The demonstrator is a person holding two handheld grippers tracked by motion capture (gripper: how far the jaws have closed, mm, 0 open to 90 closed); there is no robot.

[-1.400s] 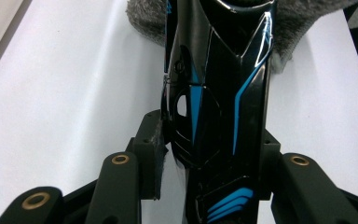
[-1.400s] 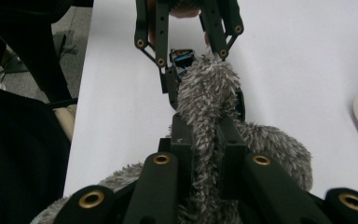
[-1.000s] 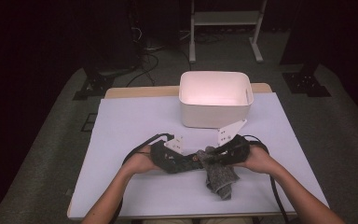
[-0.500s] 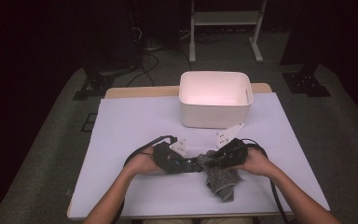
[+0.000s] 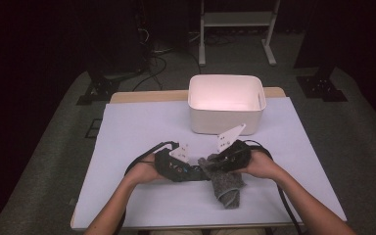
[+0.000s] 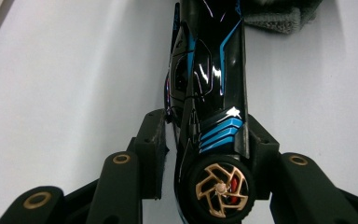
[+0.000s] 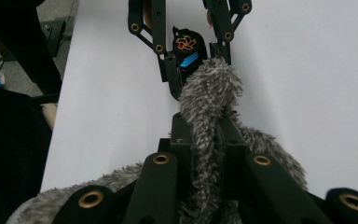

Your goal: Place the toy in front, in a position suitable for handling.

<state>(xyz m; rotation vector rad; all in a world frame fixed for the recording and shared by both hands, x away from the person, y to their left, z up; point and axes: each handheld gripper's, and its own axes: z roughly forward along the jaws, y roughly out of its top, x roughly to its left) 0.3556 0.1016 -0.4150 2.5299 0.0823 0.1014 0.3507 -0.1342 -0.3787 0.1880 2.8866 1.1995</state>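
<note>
Standing empty behind, white bin (image 5: 226, 104), grey cloth (image 5: 227, 185) on table

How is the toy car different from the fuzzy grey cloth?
The toy car is shiny black with blue stripes and a gold wheel; the grey cloth is dull and fluffy. The toy car looks hard and keeps its shape, while the grey cloth droops and bunches on the table. The left gripper clamps the toy car; the right gripper pinches the grey cloth. Both are held, touching each other.
</note>
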